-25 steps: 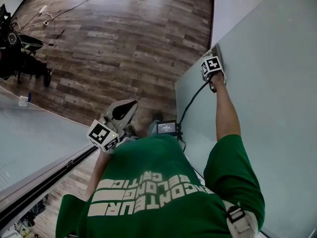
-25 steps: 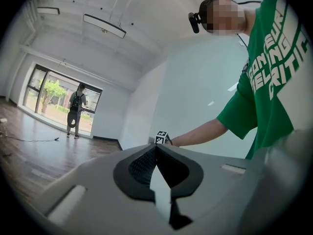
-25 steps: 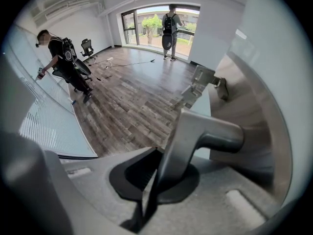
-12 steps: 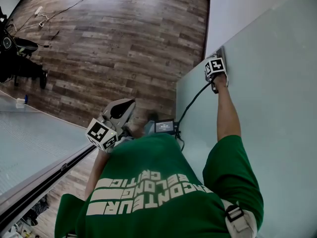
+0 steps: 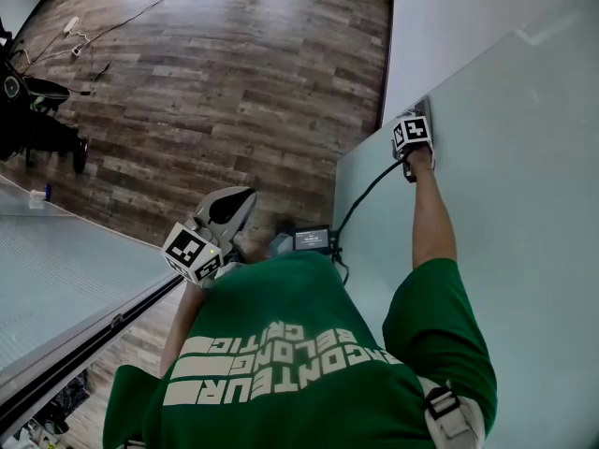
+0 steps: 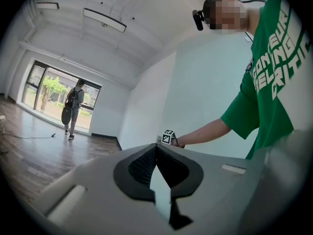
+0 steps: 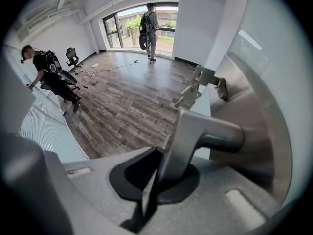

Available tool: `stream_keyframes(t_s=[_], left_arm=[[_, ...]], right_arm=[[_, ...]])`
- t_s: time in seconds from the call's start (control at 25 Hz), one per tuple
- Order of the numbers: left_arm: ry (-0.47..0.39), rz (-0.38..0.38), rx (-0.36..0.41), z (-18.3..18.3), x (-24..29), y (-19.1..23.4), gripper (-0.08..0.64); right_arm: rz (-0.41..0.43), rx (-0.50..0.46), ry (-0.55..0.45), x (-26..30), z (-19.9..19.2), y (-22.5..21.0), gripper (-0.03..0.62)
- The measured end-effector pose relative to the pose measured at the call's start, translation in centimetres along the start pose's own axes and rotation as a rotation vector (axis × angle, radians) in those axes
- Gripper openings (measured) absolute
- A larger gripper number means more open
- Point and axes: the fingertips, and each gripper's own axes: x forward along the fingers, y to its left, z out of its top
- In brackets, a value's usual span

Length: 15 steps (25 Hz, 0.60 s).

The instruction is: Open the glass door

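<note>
Brown wood-plank floor (image 5: pixel 234 92) fills the upper left of the head view; a pale frosted partition (image 5: pixel 56 260) stands at lower left; plain white walls (image 6: pixel 142 106); a tall daylit window (image 7: pixel 122 29) at the far end; long ceiling lights (image 6: pixel 102 19); an office chair (image 7: pixel 72 58) near the left wall.

The person wears a green short-sleeved T-shirt (image 5: pixel 309 344) with bold white block lettering (image 5: pixel 271 368), and a grey webbing strap with a dark buckle (image 5: pixel 447 410) lies on the right shoulder. A small black camera (image 6: pixel 198 19) sits at the head. The left gripper (image 6: pixel 156 151) and right gripper (image 7: pixel 155 153) have pale grey shells with black textured pads. Each carries a white cube with black square markers (image 5: pixel 193 253). A black cable (image 5: pixel 360 199) leads to a small dark screen unit (image 5: pixel 314 239).
</note>
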Motion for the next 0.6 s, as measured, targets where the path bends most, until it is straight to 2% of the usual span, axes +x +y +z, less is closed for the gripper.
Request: stream_keyframes(t_s=[0.24,0.6], left_arm=[[0.004,0.0,0.006,0.5,0.6,0.3,0.015],[-0.013,0.013,0.013,-0.5,0.2,0.9,0.015]], right_arm=[[-0.001,0.02,0.003,-0.1,0.2,-0.8,-0.006],[-0.002,0.051,-0.001,0.5,-1.1,-2.3,-0.006]])
